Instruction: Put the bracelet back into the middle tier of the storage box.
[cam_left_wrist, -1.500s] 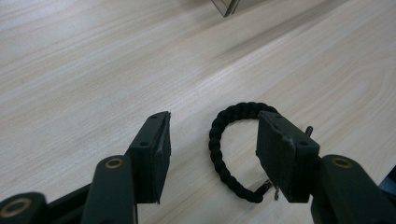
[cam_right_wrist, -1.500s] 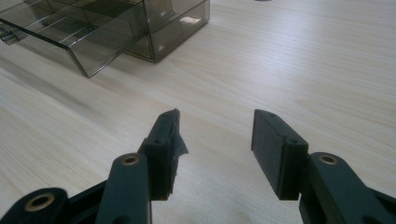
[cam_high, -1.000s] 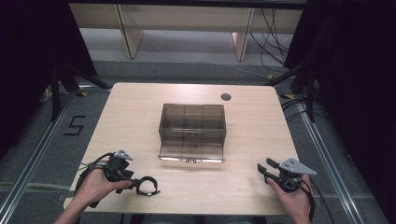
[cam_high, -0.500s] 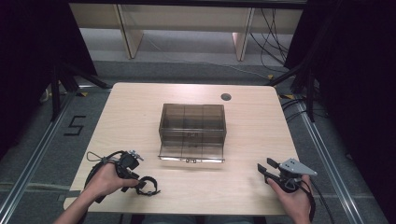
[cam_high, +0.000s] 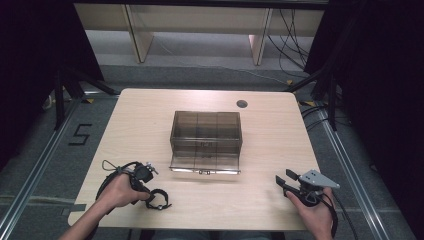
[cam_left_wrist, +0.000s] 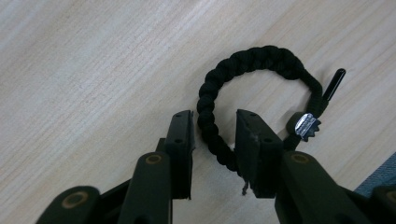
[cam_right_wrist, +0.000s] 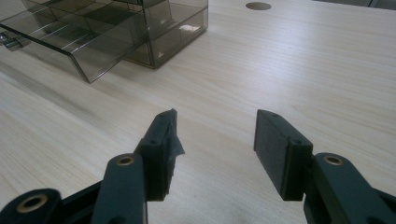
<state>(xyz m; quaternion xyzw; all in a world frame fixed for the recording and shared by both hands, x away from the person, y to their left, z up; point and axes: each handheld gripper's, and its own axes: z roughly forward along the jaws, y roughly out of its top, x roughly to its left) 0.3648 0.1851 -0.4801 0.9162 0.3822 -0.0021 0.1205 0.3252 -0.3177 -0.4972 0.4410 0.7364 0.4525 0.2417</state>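
A black braided bracelet (cam_left_wrist: 261, 53) with a small metal clasp (cam_left_wrist: 306, 125) lies flat on the wooden table (cam_high: 265, 150), near its front left edge (cam_high: 159, 199). My left gripper (cam_left_wrist: 214, 122) is open and points down at it. One stretch of the braid lies between the two jaws, with a little gap on the left side. From above, the left gripper (cam_high: 150, 190) sits in the person's left hand, right over the bracelet. My right gripper (cam_high: 284, 177) rests open at the front right with nothing between its jaws (cam_right_wrist: 215, 123).
A smoky clear plastic organiser box (cam_high: 206, 131) stands mid-table, its bottom drawer (cam_high: 205, 164) pulled out toward me; it also appears in the right gripper view (cam_right_wrist: 116, 32). A round cable hole (cam_high: 242, 104) sits at the back. Bare wood lies around both grippers.
The left hand has moved right and brought its gripper down over the bracelet, so the braid now sits between the jaws. The right gripper has stayed still.
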